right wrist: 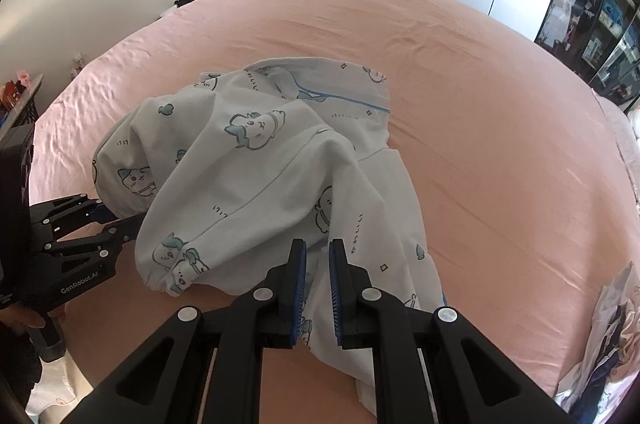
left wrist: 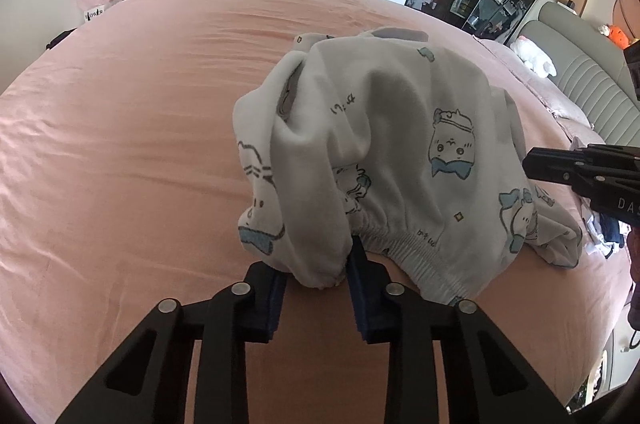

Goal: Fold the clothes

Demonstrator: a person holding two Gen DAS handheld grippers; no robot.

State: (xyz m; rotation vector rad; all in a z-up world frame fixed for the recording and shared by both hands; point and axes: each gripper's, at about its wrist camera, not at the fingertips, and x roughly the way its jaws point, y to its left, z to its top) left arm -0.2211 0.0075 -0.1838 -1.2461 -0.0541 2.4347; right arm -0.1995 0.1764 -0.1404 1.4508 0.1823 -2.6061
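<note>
Bed: pink sheet.
Pajamas: bunched right ahead of you.
Your left gripper: spread around a cuff.
Your right gripper: parted, fabric between.

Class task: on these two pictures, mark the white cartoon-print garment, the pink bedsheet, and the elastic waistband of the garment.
white cartoon-print garment (right wrist: 256, 176): right wrist view, on its rumpled middle panel.
pink bedsheet (left wrist: 120, 128): left wrist view, on a bare stretch left of the garment.
elastic waistband (left wrist: 404, 244): left wrist view, on the gathered edge.

bright daylight | soft shadows | sharp focus | strong fisheye bending, dark corners
</note>
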